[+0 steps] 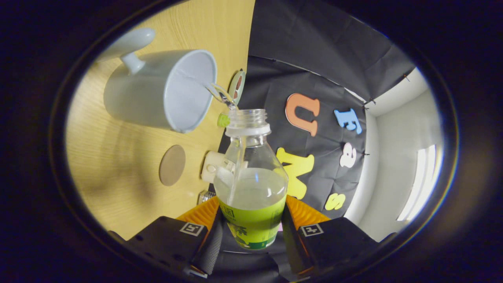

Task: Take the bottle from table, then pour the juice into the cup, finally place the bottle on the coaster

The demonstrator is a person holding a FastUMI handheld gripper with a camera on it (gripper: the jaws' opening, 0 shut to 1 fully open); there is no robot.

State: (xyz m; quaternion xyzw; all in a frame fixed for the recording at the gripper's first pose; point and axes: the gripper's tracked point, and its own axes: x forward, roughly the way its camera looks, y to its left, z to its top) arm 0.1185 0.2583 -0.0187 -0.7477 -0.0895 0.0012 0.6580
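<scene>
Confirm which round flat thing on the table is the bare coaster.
The plain brown coaster beyond the fingers' bottle; the other disc, past the cup, has a printed face.

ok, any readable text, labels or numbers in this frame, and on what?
Nothing can be quoted.
On the bottle, the label: printed characters, too blurred to read, and partly hidden by the gripper that is shut on the bottle.
On the gripper, two square markers: black-and-white patterns, no words.
On the cup and the coaster: no print visible.
</scene>
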